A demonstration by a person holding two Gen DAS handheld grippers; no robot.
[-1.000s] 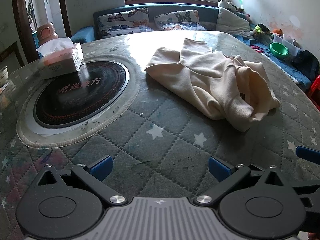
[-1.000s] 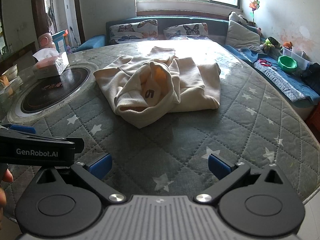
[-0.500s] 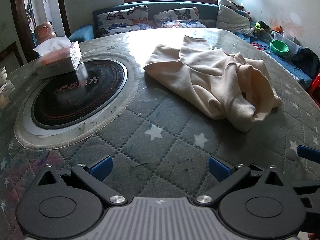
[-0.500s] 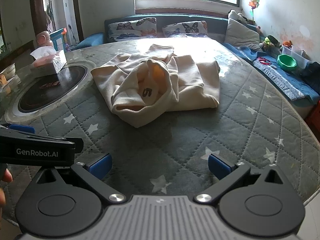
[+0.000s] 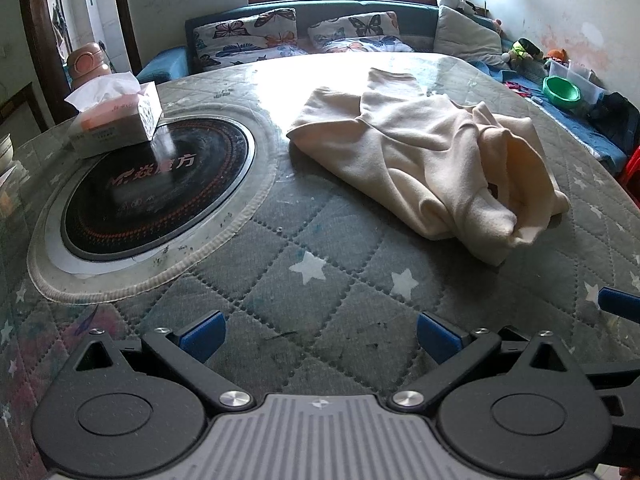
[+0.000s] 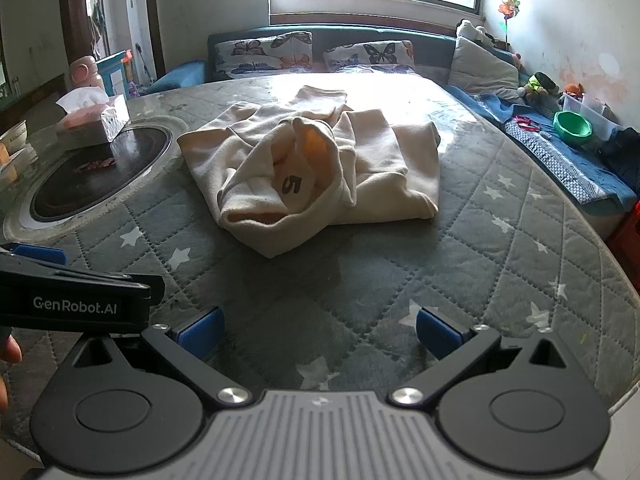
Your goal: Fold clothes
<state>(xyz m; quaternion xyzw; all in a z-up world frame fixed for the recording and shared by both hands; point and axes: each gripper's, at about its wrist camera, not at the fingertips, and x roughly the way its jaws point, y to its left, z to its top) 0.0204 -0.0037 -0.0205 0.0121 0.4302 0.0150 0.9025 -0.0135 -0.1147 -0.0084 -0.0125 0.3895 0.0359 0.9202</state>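
Cream sweatshirt [image 6: 312, 168], loosely bunched rather than flat, lies on the quilted star-print table cover [image 6: 500, 240] near the middle of the round table, ahead of both my grippers and well apart from them. In the right wrist view its near end gapes open toward me, showing an inner label printed with the numeral 5 [image 6: 291, 185], while one ribbed edge points to the far side. In the left wrist view the same garment [image 5: 424, 152] sits to the right of centre, its rumpled opening at the near right. My left gripper [image 5: 320, 338] has its blue-tipped fingers [image 5: 202, 334] spread wide with nothing between them, poised over bare cover. My right gripper [image 6: 318, 332] is likewise spread apart and empty, its fingers [image 6: 436, 330] over bare cover on the near side of the garment. The left gripper's body, lettered GenRobot.AI, enters the right wrist view at the near left, with a fingertip of the hand [image 6: 10, 350] that carries it just visible at the frame edge. To the left, a black round cooktop [image 5: 156, 184] is set into the table, and a tissue box [image 5: 116, 120] rests on its far left rim. Beyond the table stand a teal sofa with butterfly-print cushions [image 6: 264, 54] and, at far right, a green bowl [image 6: 573, 126].
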